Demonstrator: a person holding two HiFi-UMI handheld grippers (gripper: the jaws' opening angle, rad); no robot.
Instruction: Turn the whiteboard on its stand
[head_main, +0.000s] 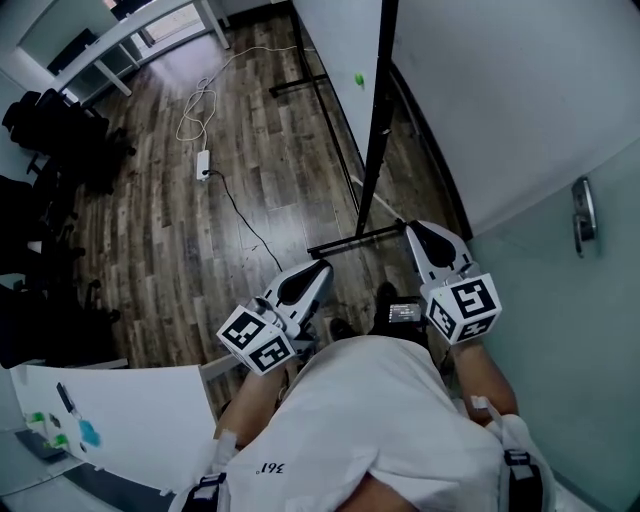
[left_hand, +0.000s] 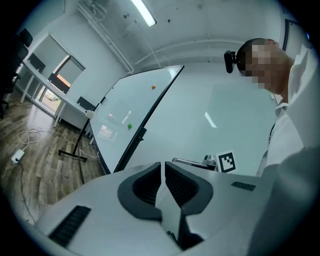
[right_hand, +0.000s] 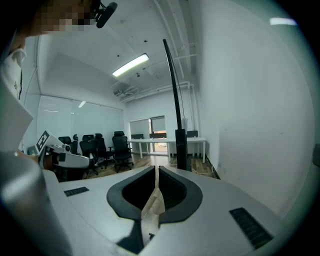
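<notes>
Left tongs (head_main: 320, 267) and right tongs (head_main: 413, 230) are each pinched to a narrow slit, gripping nothing, and just ahead the one whiteboard (head_main: 335, 50) stands edge-on on its black stand (head_main: 350, 238), one green magnet (head_main: 358, 78) and one orange magnet (left_hand: 153, 87) on its face, wood floor (head_main: 200, 260) below, white desk (head_main: 130, 38) beyond.
</notes>
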